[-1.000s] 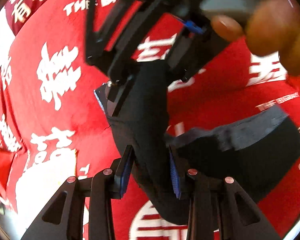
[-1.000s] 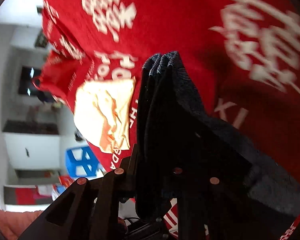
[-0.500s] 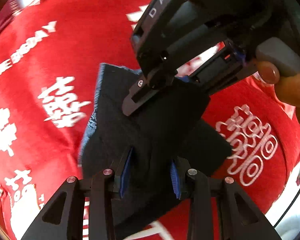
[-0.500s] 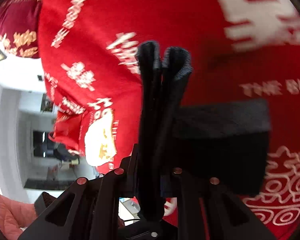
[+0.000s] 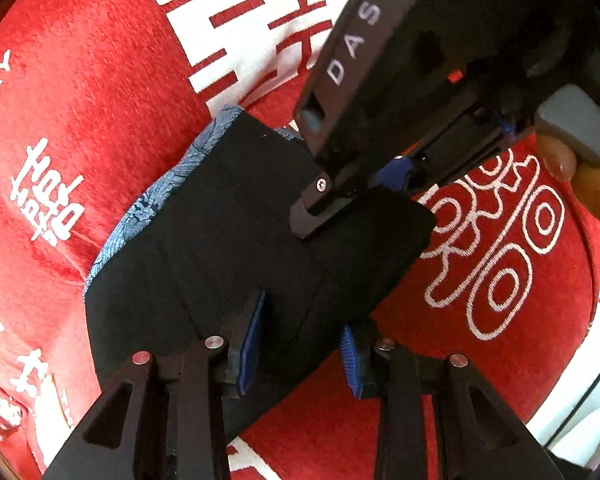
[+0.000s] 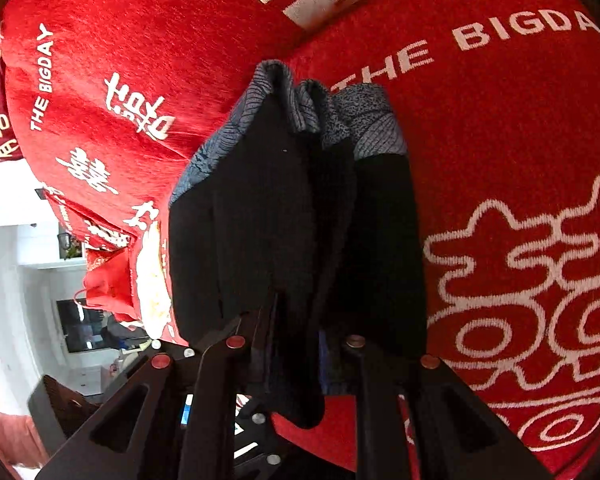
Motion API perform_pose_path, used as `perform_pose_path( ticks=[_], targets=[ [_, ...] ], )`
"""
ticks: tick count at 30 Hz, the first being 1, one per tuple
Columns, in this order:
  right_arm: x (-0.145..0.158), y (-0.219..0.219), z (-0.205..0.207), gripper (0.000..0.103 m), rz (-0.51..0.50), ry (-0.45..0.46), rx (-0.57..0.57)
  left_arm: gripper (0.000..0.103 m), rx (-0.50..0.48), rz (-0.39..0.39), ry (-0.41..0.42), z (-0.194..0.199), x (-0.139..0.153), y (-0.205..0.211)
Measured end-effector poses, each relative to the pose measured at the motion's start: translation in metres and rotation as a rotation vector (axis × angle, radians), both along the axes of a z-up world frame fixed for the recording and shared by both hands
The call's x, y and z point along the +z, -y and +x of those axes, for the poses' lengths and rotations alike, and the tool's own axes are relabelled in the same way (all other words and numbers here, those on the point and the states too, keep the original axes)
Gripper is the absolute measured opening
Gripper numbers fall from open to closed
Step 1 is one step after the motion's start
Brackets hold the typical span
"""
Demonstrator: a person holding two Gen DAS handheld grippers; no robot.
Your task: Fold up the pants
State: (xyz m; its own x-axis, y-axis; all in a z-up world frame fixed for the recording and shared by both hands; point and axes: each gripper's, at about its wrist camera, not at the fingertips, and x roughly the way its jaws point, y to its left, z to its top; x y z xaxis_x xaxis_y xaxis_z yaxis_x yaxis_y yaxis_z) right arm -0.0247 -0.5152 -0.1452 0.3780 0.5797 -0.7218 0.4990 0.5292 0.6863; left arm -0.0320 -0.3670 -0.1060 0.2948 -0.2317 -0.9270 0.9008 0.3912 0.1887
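The black pants [image 5: 228, 240] with a blue-grey patterned waistband lie folded in a thick bundle on the red blanket [image 5: 100, 80]. My left gripper [image 5: 300, 344] is shut on the near edge of the bundle, its blue pads [image 5: 252, 340] pressed against the cloth. The right gripper [image 5: 340, 200] shows in the left wrist view, gripping the far edge. In the right wrist view the pants [image 6: 292, 220] run between my right gripper [image 6: 296, 344], which is shut on the layered fold.
The red blanket [image 6: 500, 140] with white lettering covers the whole surface. A cream cloth [image 6: 152, 280] lies at the blanket's left edge. A white room with furniture [image 6: 20, 300] shows beyond it.
Both grippers have lowered the folded pants onto the blanket. The bundle now lies flatter and wider, and the cameras sit closer to the blanket.
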Motion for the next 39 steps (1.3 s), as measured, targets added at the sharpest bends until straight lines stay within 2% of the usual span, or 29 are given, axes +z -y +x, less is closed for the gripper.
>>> perform_pose_path(
  ticks=[1,4,10,16,18,20,22,24,29,30,32,33,38,39],
  targets=[
    [0.002,-0.002,0.001,0.019,-0.024,-0.003,0.009,0.051,0.009,0.004,-0.018,0.003,0.001,-0.001],
    [0.006,-0.006,0.005,0.021,-0.063,-0.02,0.023,0.064,0.06,-0.003,-0.064,0.013,0.008,-0.009],
    [0.011,-0.025,0.009,0.023,-0.2,-0.068,0.085,0.065,0.142,-0.025,-0.087,0.033,0.033,-0.042],
    [0.02,-0.036,0.007,0.029,-0.335,-0.119,0.097,0.065,0.362,-0.012,-0.092,0.087,0.039,-0.079],
    [0.033,-0.037,0.009,0.032,-0.445,-0.156,0.087,0.065,0.442,0.004,-0.097,0.109,0.033,-0.092],
    [0.047,-0.032,0.012,0.032,-0.483,-0.108,0.07,0.065,0.506,0.007,-0.105,0.124,0.029,-0.104],
    [0.06,-0.025,0.027,0.032,-0.484,-0.045,0.041,0.065,0.54,0.005,-0.109,0.134,0.025,-0.11],
    [0.06,-0.013,0.055,0.032,-0.488,-0.031,0.035,0.065,0.567,0.001,-0.111,0.14,0.022,-0.114],
    [0.028,0.009,0.1,0.032,-0.407,-0.055,0.004,0.065,0.62,-0.022,-0.16,0.152,0.015,-0.116],
    [0.017,0.013,0.106,0.032,-0.366,-0.063,-0.002,0.065,0.626,-0.026,-0.166,0.153,0.013,-0.117],
    [0.013,0.015,0.107,0.016,-0.332,-0.052,-0.002,0.065,0.628,-0.027,-0.174,0.155,0.01,-0.116],
    [0.011,0.016,0.107,0.013,-0.335,-0.054,0.004,0.065,0.629,-0.024,-0.179,0.155,0.007,-0.117],
    [0.005,0.011,0.093,0.01,-0.381,-0.101,0.044,0.065,0.627,-0.012,-0.213,0.147,-0.005,-0.118],
    [0.003,0.008,0.092,0.01,-0.421,-0.127,0.065,0.065,0.623,-0.011,-0.214,0.145,-0.006,-0.118]
  ],
)
